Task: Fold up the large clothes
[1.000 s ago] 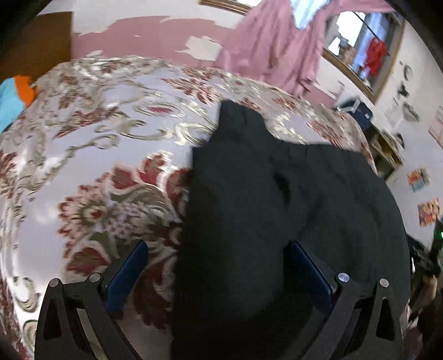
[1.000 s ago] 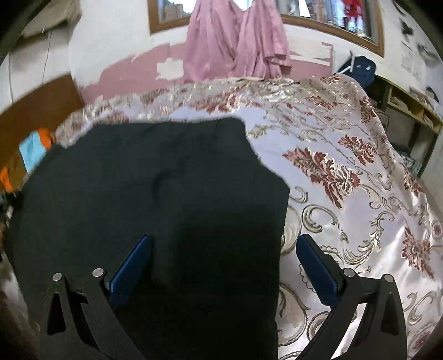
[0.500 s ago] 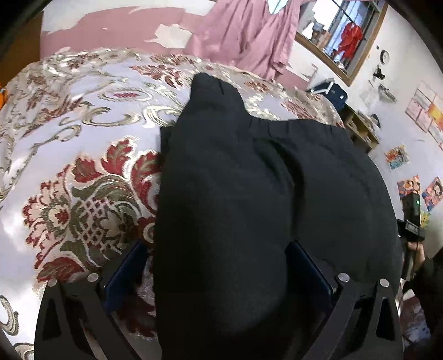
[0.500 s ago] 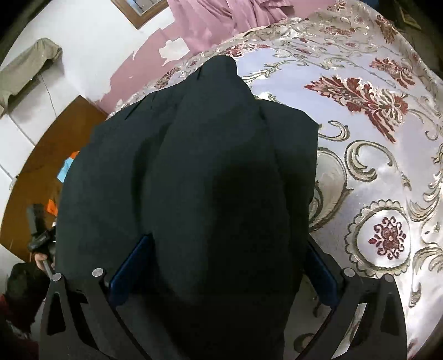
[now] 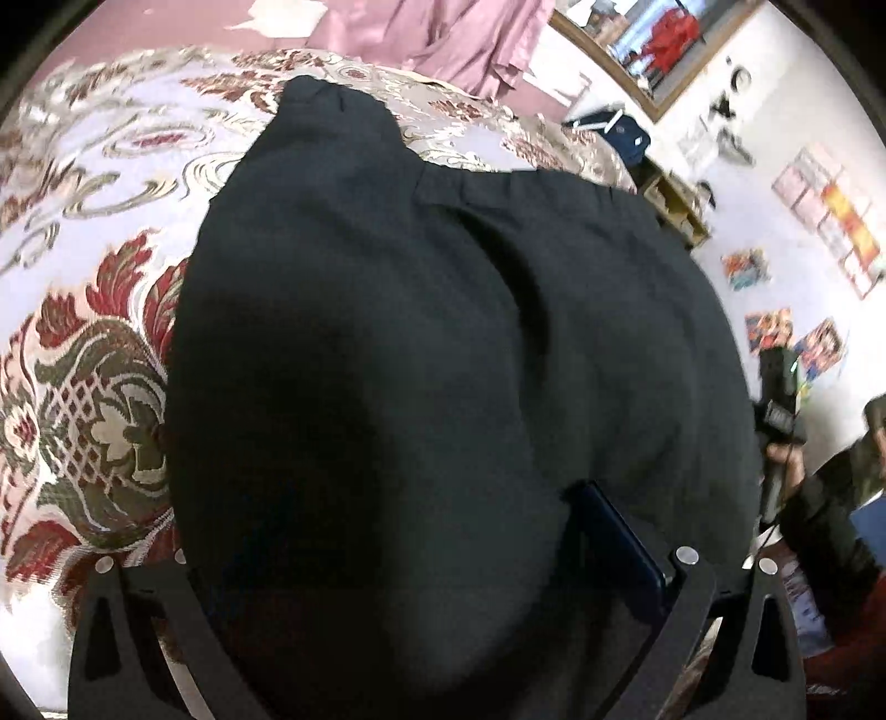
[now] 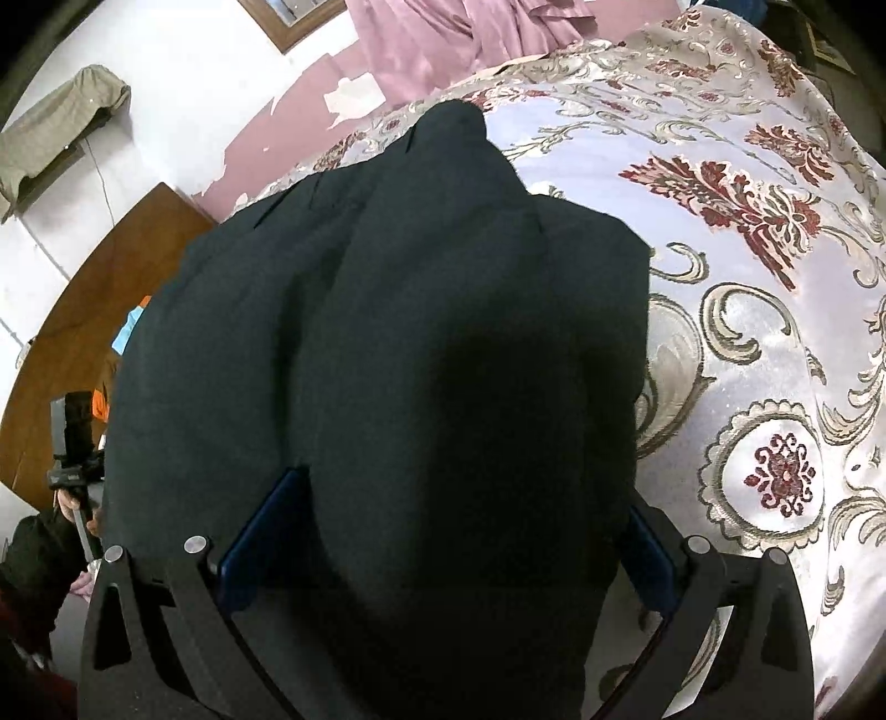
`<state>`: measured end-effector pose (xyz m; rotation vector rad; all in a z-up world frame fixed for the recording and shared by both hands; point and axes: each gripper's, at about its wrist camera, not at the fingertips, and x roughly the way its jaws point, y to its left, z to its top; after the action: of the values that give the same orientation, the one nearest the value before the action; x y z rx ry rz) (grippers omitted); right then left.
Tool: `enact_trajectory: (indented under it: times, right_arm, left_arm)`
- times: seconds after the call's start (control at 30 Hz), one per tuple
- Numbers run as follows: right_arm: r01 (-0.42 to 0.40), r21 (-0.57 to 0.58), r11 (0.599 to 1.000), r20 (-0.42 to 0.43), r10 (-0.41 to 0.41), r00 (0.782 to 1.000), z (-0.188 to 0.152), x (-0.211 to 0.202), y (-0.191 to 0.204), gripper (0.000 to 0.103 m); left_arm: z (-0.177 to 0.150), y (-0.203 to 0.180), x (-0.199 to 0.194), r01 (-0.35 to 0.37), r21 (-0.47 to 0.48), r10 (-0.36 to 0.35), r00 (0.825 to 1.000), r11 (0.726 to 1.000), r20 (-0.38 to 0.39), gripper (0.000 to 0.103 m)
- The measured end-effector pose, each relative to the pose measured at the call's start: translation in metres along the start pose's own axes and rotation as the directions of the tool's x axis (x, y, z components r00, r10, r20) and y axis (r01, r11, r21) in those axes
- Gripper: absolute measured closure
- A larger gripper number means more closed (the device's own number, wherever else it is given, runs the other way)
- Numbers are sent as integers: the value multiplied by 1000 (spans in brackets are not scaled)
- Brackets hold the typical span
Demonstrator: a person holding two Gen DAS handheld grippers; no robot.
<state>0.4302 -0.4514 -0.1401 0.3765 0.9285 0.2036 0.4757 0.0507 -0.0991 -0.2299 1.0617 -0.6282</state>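
A large black garment [image 5: 443, 310] lies on a floral bedspread [image 5: 83, 387] and fills the middle of both views. My left gripper [image 5: 415, 498] is open. A thick hump of the cloth bulges up between its fingers and hides the left one; only the right blue pad [image 5: 614, 531] shows. In the right wrist view the same black garment [image 6: 443, 332] rises as a raised fold between the fingers of my open right gripper [image 6: 459, 487]. Both of that gripper's blue pads [image 6: 260, 531] flank the fold. Its narrow far end [image 6: 451, 127] points toward the wall.
Bare bedspread [image 6: 775, 387] stretches to the right of the garment. Pink cloth [image 5: 443, 39] hangs on the far wall under a window. A hand on a black handle [image 5: 775, 399] shows at the bed's edge. A wooden headboard [image 6: 83, 310] stands at left.
The garment has bunched up and swelled toward both cameras, now covering the left gripper's left finger. Both grippers pushed forward and tilted down over the cloth. Finger spacing looks unchanged.
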Motion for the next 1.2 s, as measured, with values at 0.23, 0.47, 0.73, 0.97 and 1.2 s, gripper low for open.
enact_trajectory:
  times: [0.23,0.47,0.73,0.97,1.2]
  right_arm:
    - [-17,34,999,21,16,1000,-8,1,-1,1]
    - [47,86,995,0,-47,999,-8,2,3,1]
    - [156,81,984,1,-156,988,-11,-9,31,18]
    - [267,-58,962,3,-267,964,-11,-33,72,69]
    - [223,-134,965,142,-204,968,2,-93,131,88]
  left_arm:
    - [4,-6,9,-11,-17,10,999,1000,-35,0]
    - [23,-35,30,-195,-23,188,968,981,-168,2]
    - [18,-65,25,-310,3,308,944,951,-122,36]
    - [29,-97,-1,-370,-1,368,925,929,-90,81]
    - [44,-118,-69,-389,43,387,921,920,44,86]
